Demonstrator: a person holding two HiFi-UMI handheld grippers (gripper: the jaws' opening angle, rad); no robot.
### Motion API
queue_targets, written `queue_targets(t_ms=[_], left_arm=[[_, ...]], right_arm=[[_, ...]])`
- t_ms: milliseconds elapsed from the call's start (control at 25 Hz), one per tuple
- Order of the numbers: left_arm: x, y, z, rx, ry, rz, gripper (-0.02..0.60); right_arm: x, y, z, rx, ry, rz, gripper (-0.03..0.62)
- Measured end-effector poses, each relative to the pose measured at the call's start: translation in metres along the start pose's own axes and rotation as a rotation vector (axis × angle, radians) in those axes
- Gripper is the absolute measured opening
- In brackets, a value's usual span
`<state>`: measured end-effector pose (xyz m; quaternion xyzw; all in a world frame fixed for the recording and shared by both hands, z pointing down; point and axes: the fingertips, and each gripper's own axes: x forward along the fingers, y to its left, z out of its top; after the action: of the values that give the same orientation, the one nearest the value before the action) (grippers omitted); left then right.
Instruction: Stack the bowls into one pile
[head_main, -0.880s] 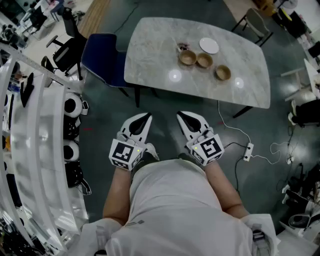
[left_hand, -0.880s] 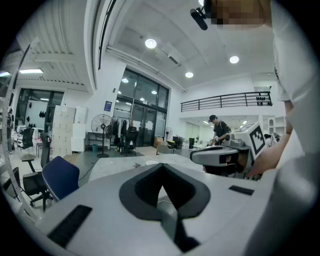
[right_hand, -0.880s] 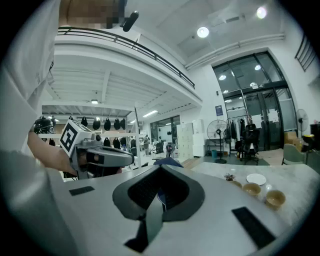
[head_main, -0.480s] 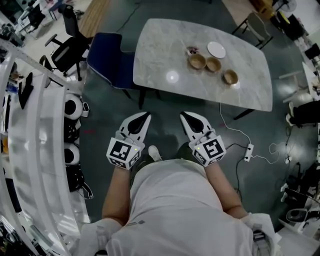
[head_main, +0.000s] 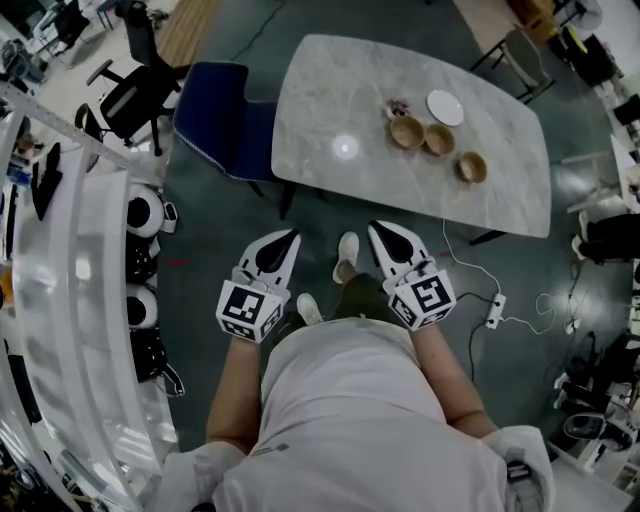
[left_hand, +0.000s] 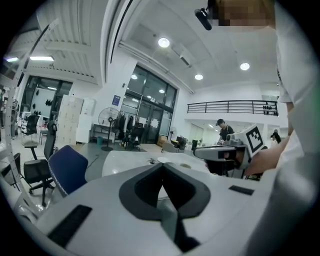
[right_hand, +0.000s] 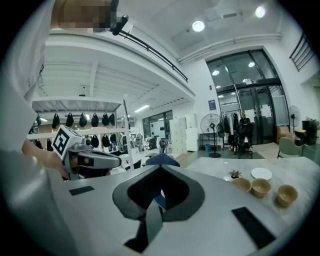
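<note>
On the marble counter (head_main: 320, 90), well ahead of both tools and off to their right, three wooden bowls stood unstacked in a loose row. The left bowl (head_main: 406, 132) and the middle bowl (head_main: 438, 139) were just beside each other, and the right bowl (head_main: 471, 167) stood slightly apart. A white plate (head_main: 445, 107) lay behind them. The left hand-held gripper (head_main: 288, 238) and the right hand-held gripper (head_main: 380, 230) hung side by side at the person's waist above the floor. Both pointed toward the counter, each with its jaws closed together on nothing.
</note>
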<state>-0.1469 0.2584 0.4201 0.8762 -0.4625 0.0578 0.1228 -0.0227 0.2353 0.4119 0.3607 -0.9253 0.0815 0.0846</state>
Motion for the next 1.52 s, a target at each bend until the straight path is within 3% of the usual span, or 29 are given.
queue_targets(t_ms=[480, 920, 1160, 1520], left_arm=[[0.109, 0.067, 0.026, 0.006, 0.093, 0.091, 0.002], [0.224, 0.087, 0.050, -0.009, 0.127, 0.132, 0.002], [0.262, 0.085, 0.054, -0.008, 0.154, 0.125, 0.002], [0.304, 0.074, 0.053, 0.032, 0.206, 0.028, 0.002]], right_arm=[[0.095, -0.110, 0.018, 0.042, 0.014, 0.103, 0.011], [0.126, -0.238, 0.027, 0.047, 0.044, 0.098, 0.012], [0.122, -0.286, 0.015, 0.038, 0.070, 0.039, 0.012], [0.096, -0.332, -0.030, 0.070, 0.154, -0.116, 0.014]])
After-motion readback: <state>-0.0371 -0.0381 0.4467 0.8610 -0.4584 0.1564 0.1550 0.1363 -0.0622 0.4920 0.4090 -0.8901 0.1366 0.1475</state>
